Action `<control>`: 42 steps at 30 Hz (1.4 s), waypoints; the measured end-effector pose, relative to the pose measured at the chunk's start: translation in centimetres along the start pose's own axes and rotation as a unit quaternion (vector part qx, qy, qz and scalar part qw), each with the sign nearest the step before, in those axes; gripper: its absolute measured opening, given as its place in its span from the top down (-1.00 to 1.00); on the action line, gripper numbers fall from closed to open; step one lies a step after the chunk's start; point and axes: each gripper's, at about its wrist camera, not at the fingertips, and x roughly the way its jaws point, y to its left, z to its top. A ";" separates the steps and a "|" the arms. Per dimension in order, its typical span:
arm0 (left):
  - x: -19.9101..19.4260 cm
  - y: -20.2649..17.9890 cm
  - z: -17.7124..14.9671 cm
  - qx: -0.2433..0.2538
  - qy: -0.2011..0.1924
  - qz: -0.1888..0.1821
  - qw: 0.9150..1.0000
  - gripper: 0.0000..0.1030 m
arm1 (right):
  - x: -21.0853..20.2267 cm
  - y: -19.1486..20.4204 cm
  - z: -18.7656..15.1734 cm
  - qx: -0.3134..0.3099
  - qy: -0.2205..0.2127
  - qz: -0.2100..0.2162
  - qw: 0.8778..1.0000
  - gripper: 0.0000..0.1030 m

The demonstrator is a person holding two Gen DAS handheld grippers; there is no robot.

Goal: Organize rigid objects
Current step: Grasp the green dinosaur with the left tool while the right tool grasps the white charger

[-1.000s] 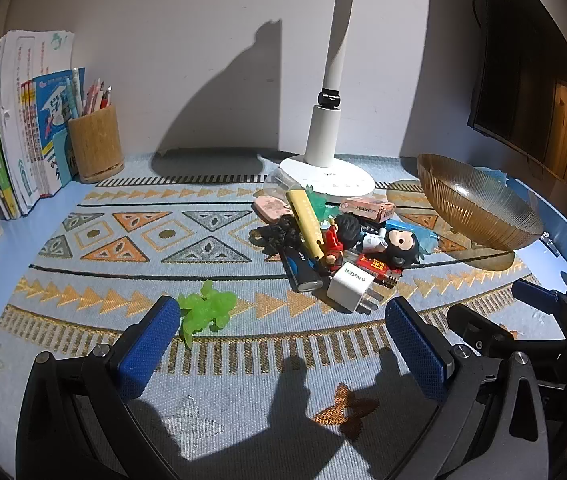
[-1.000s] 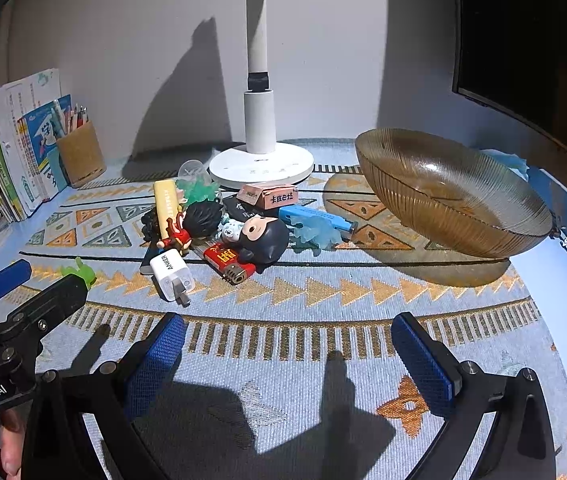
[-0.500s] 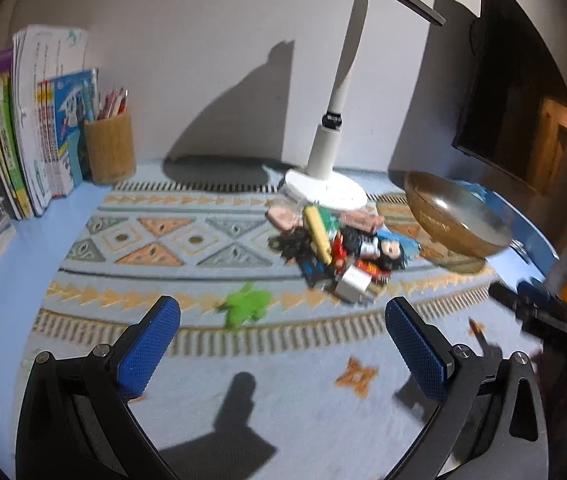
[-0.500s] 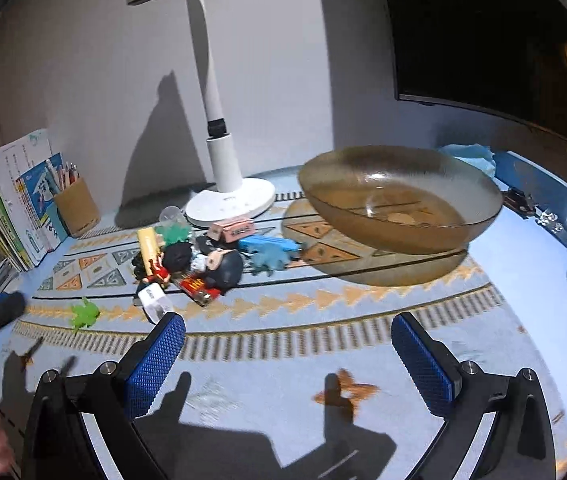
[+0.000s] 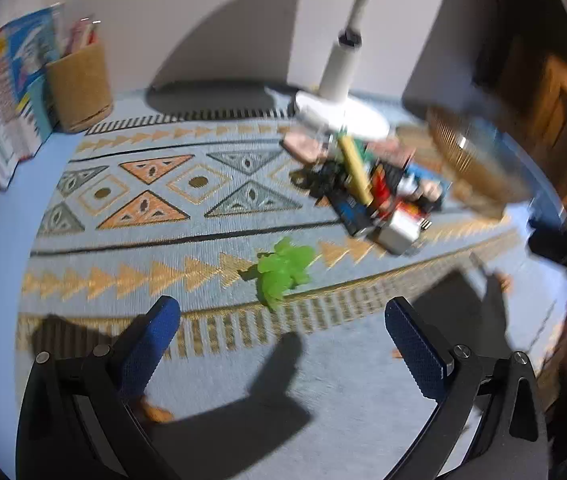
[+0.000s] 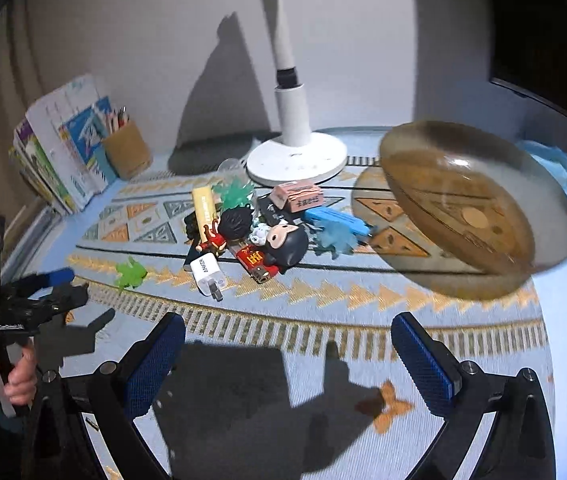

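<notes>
Both grippers have dropped back toward the mat since half a second ago, and the left view is now smeared by motion. Left gripper (image 5: 282, 320) hangs with its jaws spread wide and empty just short of the green toy (image 5: 283, 270), which lies alone on the patterned mat (image 5: 131, 200), apart from the pile of small objects (image 6: 255, 236) in front of the lamp base (image 6: 297, 162). Right gripper (image 6: 288, 344) is likewise spread wide and empty, near the mat's front edge, with the amber bowl (image 6: 463, 200) to the right of the pile. I count 2 grippers, 1 bowl, 1 lamp, 1 white charger (image 6: 206, 274), 1 lighter (image 6: 253, 262), and 1 yellow bar (image 6: 203, 210); the heap's full count is unclear. My worry: a fast approach could nudge the light green toy away, or a grab into the tangled heap could drag neighbours along.
</notes>
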 end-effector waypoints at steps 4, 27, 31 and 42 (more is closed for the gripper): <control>2.5 -0.9 1.1 0.050 0.033 0.007 0.998 -0.98 | 2.3 0.5 1.5 0.010 0.038 0.047 0.998 -0.99; 5.7 -0.7 2.5 0.089 0.042 -0.028 0.995 0.02 | 12.2 8.4 3.3 -0.120 0.104 0.064 0.985 0.28; 5.5 -0.7 2.5 0.091 0.039 -0.021 0.995 0.37 | 12.5 8.3 3.1 -0.123 0.104 0.061 0.985 0.48; 2.3 -2.5 2.7 0.093 0.003 -0.018 0.996 0.37 | 8.6 7.2 2.9 -0.098 0.064 0.074 0.990 0.49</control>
